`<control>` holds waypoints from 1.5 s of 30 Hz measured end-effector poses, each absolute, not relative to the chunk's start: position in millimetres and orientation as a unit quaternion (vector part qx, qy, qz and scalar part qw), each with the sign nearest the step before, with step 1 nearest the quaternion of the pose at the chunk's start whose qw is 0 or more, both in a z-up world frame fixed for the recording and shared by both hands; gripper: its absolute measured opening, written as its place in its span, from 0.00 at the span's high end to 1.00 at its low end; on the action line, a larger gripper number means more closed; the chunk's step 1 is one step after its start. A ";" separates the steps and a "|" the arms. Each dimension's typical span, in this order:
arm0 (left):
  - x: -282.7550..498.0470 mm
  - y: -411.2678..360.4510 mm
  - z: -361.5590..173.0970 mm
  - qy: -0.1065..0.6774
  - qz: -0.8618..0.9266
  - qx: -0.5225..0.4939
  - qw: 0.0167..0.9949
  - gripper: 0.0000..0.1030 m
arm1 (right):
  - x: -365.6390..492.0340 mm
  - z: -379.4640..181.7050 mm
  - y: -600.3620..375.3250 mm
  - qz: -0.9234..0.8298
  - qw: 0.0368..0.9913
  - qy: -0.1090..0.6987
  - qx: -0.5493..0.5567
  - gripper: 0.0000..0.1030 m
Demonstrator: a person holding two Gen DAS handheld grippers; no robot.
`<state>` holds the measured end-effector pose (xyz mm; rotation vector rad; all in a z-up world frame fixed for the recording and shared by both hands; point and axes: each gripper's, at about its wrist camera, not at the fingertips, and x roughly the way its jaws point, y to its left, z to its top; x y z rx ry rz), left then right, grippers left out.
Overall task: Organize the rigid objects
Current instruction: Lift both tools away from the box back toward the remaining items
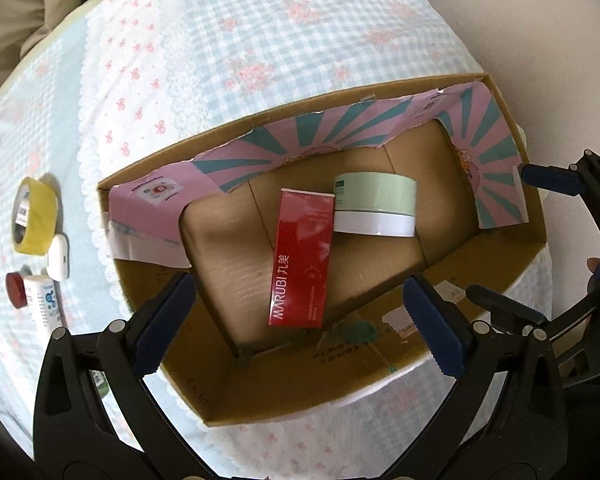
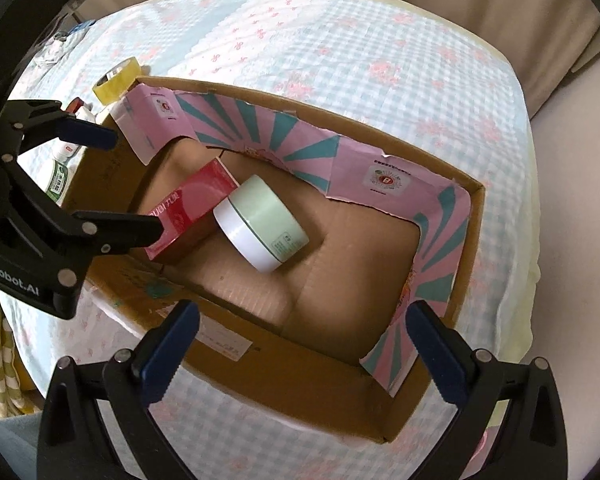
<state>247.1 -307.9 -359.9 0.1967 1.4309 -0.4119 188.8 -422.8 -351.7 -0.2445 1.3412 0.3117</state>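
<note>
left wrist view: looking straight down into the cardboard box (image 1: 512,276) on the checked tablecloth (image 1: 260,40). left gripper (image 1: 304,324) spread wide, nothing between the pads, hovering above the near wall. red carton (image 1: 302,260) lying flat on the box floor, its far end touching the green jar (image 1: 374,208), which lies on its side. two things already packed, so judged to be between picks. left on the cloth outside the box's left end: yellow tape roll (image 1: 34,216), white case (image 1: 58,256), red-capped bottle (image 1: 15,290), white tube (image 1: 44,300), all close together. next move likely calls for swinging left, clearing the box's left wall, then coming down on one item without knocking its neighbours. right gripper (image 1: 536,236) visible at the right edge, over the box's right wall.

right wrist view: right gripper (image 2: 302,346) also fully apart and empty, above the near wall of the box (image 2: 470,204). bare floor aplenty on the right half, so good room for placing more. torn pink liner (image 2: 284,136) standing along the far wall, a possible snag. left gripper (image 2: 136,184) wide open over the left end, above the red carton (image 2: 188,208). tape roll (image 2: 114,80) just beyond the far-left corner, partly hidden by the wall.
</note>
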 end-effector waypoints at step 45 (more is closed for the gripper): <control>159.4 80.4 -129.1 0.480 -0.171 0.104 0.854 0.00 | 85.6 -118.3 -158.8 -0.006 0.874 0.486 -0.031 0.00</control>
